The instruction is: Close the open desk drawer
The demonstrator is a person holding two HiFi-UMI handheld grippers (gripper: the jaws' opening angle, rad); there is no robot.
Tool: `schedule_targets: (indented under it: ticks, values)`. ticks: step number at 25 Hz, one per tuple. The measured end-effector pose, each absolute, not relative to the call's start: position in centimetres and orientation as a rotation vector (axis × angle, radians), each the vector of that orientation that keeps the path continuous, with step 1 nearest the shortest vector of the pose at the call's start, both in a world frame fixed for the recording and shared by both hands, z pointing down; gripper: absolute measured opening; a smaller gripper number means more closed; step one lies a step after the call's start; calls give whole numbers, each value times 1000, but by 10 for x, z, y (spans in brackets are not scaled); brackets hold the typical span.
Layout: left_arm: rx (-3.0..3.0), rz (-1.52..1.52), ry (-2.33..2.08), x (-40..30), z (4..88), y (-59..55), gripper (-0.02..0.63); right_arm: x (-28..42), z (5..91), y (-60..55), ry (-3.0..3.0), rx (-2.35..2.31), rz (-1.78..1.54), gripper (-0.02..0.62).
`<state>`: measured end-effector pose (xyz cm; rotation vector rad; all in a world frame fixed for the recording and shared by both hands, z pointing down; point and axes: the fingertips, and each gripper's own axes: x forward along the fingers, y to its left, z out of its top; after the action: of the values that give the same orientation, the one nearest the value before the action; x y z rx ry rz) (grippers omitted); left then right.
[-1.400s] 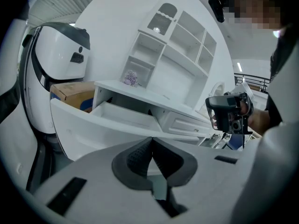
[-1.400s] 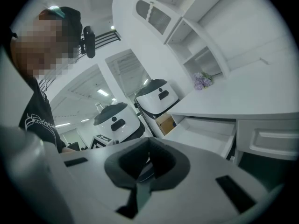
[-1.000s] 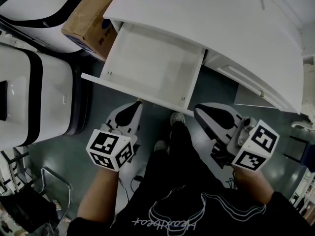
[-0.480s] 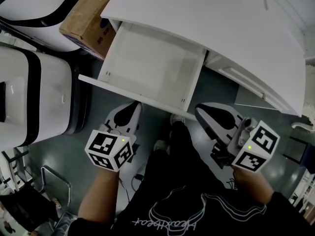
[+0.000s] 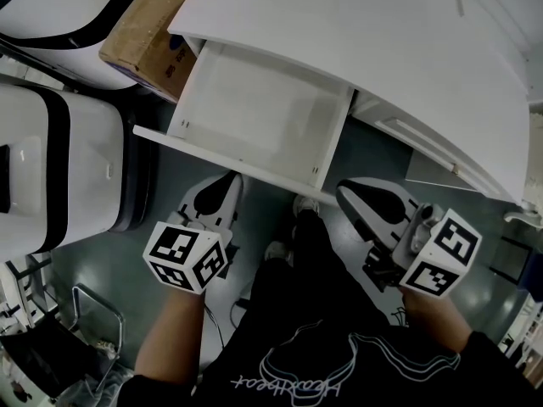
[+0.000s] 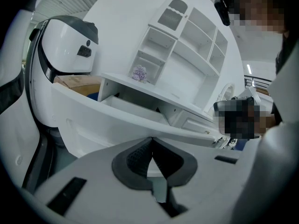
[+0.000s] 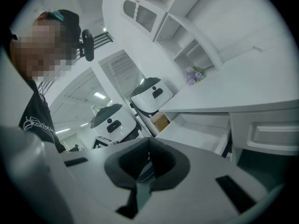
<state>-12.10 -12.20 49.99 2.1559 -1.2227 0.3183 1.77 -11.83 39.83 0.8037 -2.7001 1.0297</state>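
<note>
Here, one cardboard box (image 5: 140,28) sits at the upper left, close against the left side of the single open drawer (image 5: 254,108). The drawer sticks out of the white table (image 5: 382,41) toward the lower left, its long front panel slanting from mid-left down to centre. Below it, over a strip of bare floor (image 5: 265,206), are two claws: the left claw (image 5: 231,183), pressed together on nothing, just under the panel, and the right claw (image 5: 346,192), likewise closed and empty, just past the panel's right corner.
</note>
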Motion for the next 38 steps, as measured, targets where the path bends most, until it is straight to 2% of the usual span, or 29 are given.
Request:
schedule_targets:
  ticks: [38]
  values:
    - [2133,321,-1259,-94,499,-207,5,45,412,-167,-2681,786,1077,6]
